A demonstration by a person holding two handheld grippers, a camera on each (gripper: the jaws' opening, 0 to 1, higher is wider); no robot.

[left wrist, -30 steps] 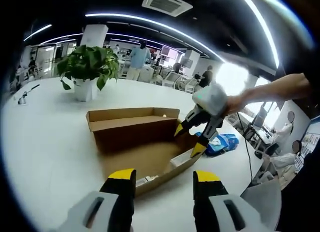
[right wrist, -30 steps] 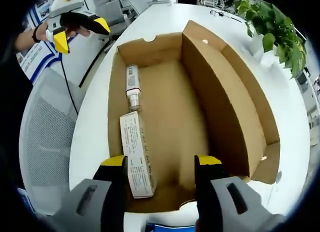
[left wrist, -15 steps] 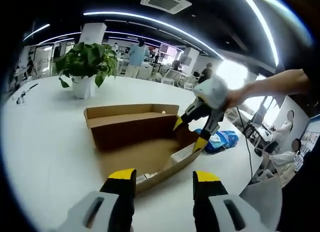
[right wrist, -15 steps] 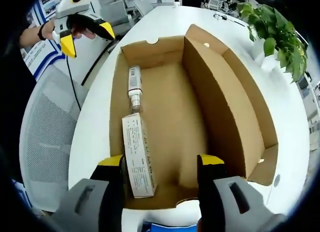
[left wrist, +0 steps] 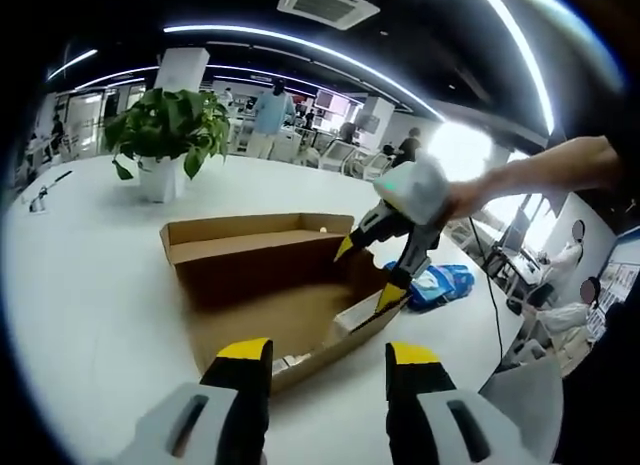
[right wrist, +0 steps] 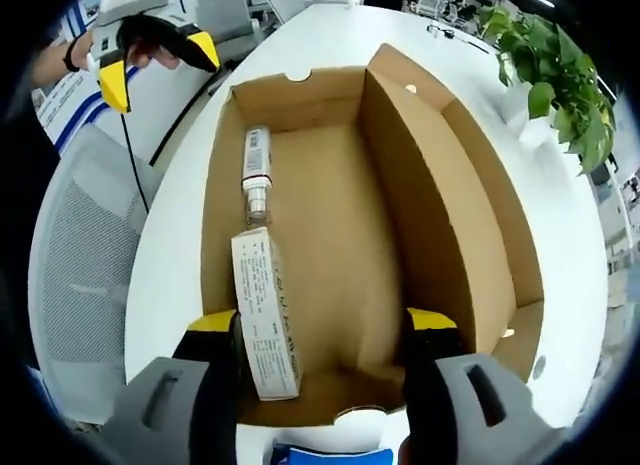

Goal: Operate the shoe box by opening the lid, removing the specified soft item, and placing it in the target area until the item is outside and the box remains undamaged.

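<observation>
The box [right wrist: 400, 235] lies open under the right gripper [right wrist: 322, 330], jaws wide and empty, its lid [right wrist: 470, 195] folded back beyond the right jaw. A blue bag [left wrist: 430, 285], perhaps the soft item, lies outside behind that gripper. The left gripper [left wrist: 328, 357] hangs wide, well short of the box. A carton [right wrist: 265, 315] and bottle [right wrist: 257, 173] lie inside by the right gripper's left jaw. Removal looks done; next is probably withdrawing.

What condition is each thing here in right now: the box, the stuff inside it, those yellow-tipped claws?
shoe box: open, lid folded back.
white carton: lying flat in the box.
small bottle: lying on its side.
right gripper: open, over the box, empty.
left gripper: open, empty.
blue bag: on the table, outside the box.
</observation>
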